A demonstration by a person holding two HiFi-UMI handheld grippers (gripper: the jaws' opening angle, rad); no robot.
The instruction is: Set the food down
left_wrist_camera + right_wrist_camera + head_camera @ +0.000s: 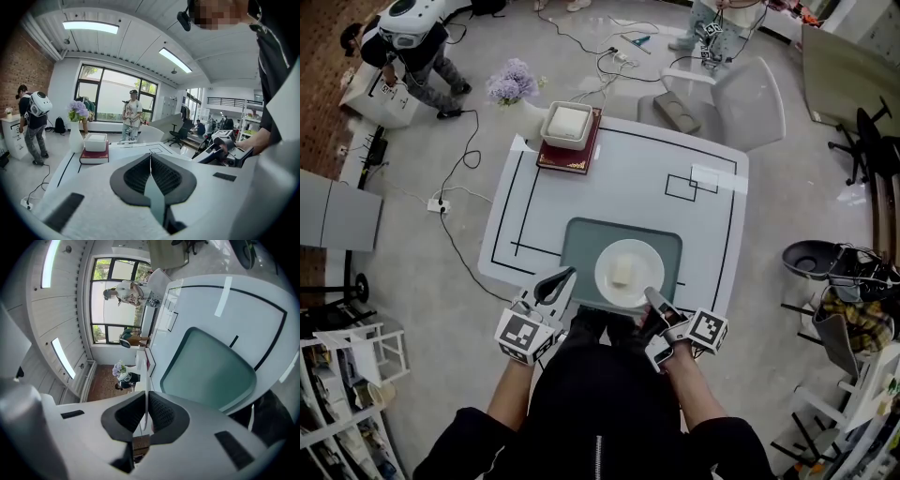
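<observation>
A white plate (614, 286) carries a pale yellow block of food (622, 272) and lies over a grey-green placemat (581, 239) at the near edge of the white table (619, 178). My right gripper (652, 298) is shut on the plate's near right rim. In the right gripper view that rim (147, 376) shows as a thin white line between the shut pads of the gripper (146, 397). Whether the plate rests on the mat I cannot tell. My left gripper (566, 277) hovers at the mat's left edge, jaws closed with nothing in them (150, 161).
At the table's far left a white box (569, 122) sits on a red book (572, 155), beside a vase of purple flowers (511, 84). A white chair (741, 98) stands beyond the table. Cables cross the floor. People stand in the background.
</observation>
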